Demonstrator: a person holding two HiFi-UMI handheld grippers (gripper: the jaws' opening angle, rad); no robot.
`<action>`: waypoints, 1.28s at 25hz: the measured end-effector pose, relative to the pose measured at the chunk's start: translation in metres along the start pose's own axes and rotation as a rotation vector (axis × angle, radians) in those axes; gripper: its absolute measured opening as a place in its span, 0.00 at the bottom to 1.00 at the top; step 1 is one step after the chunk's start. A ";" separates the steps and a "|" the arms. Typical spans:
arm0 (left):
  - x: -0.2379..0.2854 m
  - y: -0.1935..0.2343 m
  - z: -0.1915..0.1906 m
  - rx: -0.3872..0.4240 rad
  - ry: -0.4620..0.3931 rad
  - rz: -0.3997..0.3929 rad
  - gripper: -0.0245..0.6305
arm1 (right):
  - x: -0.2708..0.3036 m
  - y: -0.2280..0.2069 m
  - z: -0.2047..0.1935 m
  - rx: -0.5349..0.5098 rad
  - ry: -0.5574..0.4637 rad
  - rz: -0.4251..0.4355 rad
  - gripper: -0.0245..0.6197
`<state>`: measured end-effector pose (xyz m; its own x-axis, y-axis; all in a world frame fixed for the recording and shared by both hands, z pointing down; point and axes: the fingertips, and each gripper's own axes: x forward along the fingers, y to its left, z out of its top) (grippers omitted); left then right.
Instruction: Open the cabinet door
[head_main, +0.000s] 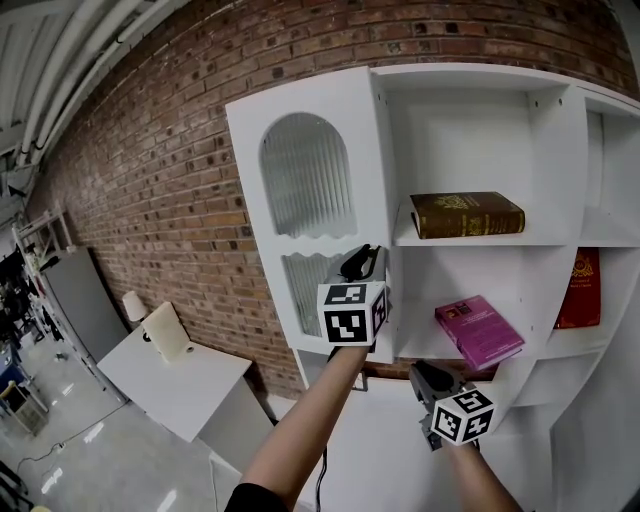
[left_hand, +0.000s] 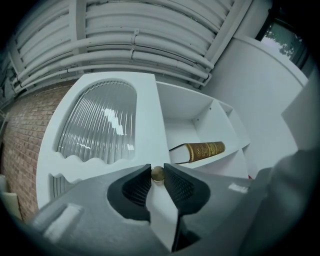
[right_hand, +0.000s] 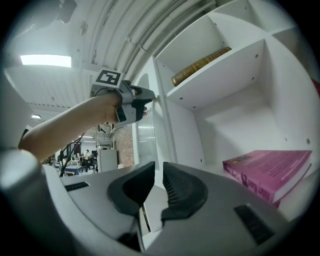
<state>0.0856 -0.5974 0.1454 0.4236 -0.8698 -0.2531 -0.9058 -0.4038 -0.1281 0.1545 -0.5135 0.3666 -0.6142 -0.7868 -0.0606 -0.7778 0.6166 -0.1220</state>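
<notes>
Left gripper (head_main: 362, 262) pinches the knob (left_hand: 157, 173); we judge the cabinet door (head_main: 305, 180) nearly fully open. Below the knob, the right gripper (right_hand: 158, 169) has its 2 jaws slightly apart, empty.

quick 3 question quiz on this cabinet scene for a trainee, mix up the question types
1. True or false: the brown book sits higher in the cabinet than the pink book.
2. What is the left hand-held gripper closed on? A) brass knob B) a mug C) a cable
3. Fill in: between the jaws of the right hand-held gripper there is ____.

Key: 1 true; 2 A; 3 nothing
</notes>
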 end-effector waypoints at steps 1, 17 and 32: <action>-0.002 0.000 0.001 -0.008 -0.004 -0.003 0.17 | 0.001 -0.001 0.000 0.000 0.000 0.004 0.09; -0.036 -0.003 0.009 -0.007 0.008 0.003 0.16 | 0.074 -0.002 -0.030 0.005 0.079 0.096 0.23; -0.046 -0.002 0.010 -0.040 0.009 0.032 0.16 | 0.089 0.007 -0.038 -0.022 0.118 0.155 0.18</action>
<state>0.0675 -0.5535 0.1480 0.3941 -0.8850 -0.2480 -0.9188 -0.3862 -0.0819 0.0889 -0.5783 0.3977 -0.7375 -0.6741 0.0400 -0.6743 0.7319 -0.0986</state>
